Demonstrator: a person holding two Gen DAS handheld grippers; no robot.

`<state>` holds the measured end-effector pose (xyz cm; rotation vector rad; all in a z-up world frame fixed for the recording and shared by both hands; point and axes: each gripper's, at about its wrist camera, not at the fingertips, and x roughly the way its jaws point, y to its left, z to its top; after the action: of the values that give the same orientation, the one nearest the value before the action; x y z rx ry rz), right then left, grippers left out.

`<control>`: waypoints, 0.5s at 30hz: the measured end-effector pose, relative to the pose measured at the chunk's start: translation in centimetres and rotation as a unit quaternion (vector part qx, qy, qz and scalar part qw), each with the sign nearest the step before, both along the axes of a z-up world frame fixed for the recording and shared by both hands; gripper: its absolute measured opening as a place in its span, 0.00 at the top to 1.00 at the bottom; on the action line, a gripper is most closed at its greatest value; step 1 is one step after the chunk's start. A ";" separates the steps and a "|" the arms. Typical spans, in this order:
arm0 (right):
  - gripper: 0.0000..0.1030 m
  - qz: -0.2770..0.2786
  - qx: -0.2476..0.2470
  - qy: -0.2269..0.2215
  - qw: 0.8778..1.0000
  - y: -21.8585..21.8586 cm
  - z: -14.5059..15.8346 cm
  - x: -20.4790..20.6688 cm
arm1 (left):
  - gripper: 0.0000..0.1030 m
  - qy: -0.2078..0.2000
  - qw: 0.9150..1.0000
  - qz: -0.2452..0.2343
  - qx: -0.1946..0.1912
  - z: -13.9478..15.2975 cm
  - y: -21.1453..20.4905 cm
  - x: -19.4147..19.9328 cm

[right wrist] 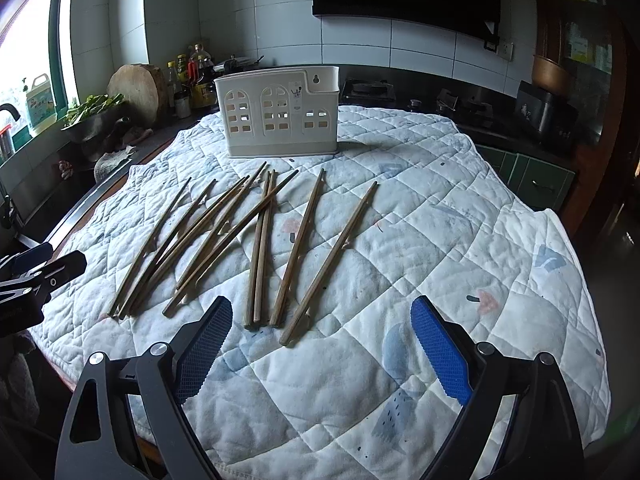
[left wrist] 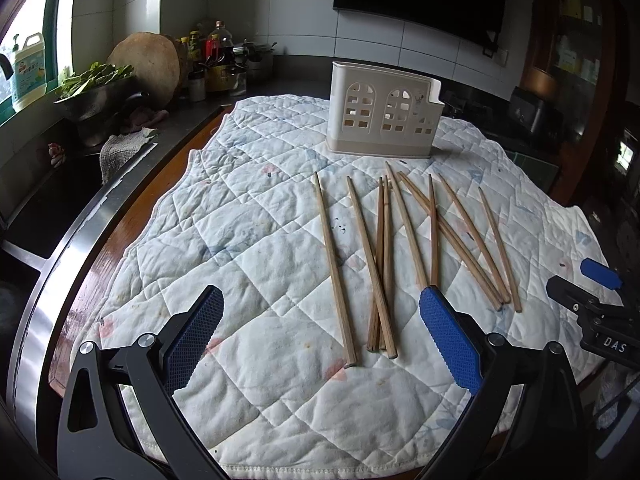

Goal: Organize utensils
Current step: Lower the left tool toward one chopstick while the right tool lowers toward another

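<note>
Chopsticks (left wrist: 376,256), wooden and loose, lie fanned on a white quilted cloth (left wrist: 248,248) ahead of both pairs of fingers, none of them gripped. Left gripper (left wrist: 320,340): its two blue-padded fingers (left wrist: 450,340) are spread wide, holding nothing, and hover low over the cloth; the near ends of several sticks fall between the tips, and the right-hand pad overlaps the ends of two sticks in view, though contact cannot be confirmed. Right gripper (right wrist: 322,350): likewise spread wide and empty, its pads (right wrist: 438,350) above the cloth; the butt ends of four sticks (right wrist: 288,256) lie just beyond and between the fingertips, the remaining sticks off to the left of the left finger. Both tools point forward and slightly down toward a white perforated utensil holder (left wrist: 382,114), which stands upright on the cloth past the far tips of the sticks. Each tool appears at the edge of the other's view, the two side by side.
</note>
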<state>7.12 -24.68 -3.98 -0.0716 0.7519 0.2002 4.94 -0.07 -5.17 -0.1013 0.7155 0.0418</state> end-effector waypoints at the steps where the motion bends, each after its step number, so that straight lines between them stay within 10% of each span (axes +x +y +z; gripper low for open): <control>1: 0.15 0.000 0.000 0.002 1.000 0.0 -0.1 0.1 | 0.08 0.002 1.000 -0.001 0.000 -0.1 0.0 0.1; 15: 0.19 0.007 0.000 0.024 1.000 0.5 -1.1 1.7 | 0.16 0.035 0.999 -0.016 -0.007 -1.7 -0.4 1.5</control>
<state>8.84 -24.15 -5.06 -0.0714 0.7994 0.2157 6.41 -0.52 -6.87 -0.1029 0.7879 0.0099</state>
